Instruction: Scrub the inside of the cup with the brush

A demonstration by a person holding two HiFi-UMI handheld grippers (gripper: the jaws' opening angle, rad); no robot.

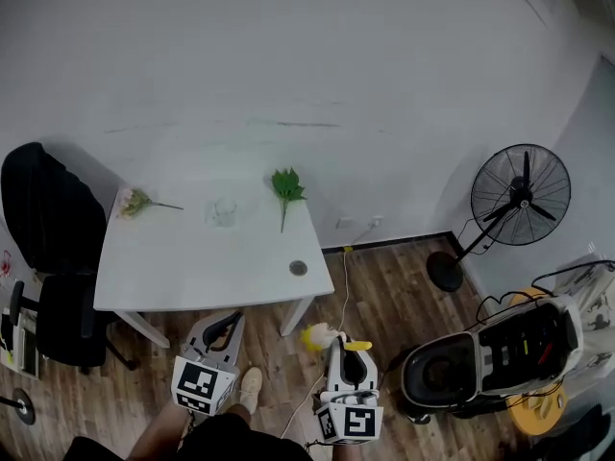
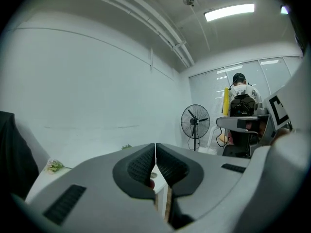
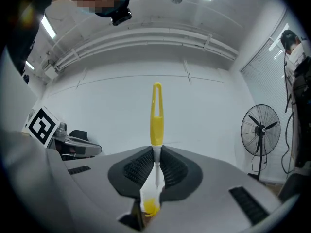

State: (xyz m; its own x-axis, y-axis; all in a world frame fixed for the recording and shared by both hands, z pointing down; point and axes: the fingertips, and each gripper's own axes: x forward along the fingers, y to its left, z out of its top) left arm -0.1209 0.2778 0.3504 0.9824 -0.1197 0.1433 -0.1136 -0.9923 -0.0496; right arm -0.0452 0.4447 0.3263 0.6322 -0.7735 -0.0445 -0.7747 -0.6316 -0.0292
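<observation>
we hold the left tongs (image 2: 155,152) pressed together and empty, off the white counter (image 1: 192,267) on our side, well apart from the cup (image 1: 223,211). the clear cup stands by the counter's far edge, a flower sprig (image 1: 135,201) to its left, a green leaf (image 1: 285,186) to its right. nearer us, right of the cup, our right tongs (image 3: 156,154) pinch the yellow brush (image 3: 157,115) by its stem.

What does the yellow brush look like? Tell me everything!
The brush has a yellow, plastic-looking handle with a slot at its end, a thin white stem and fluffy yellow-white bristles. The right tongs are shut on its stem, and nothing else touches it. It is held above the wood floor, short of the table.
</observation>
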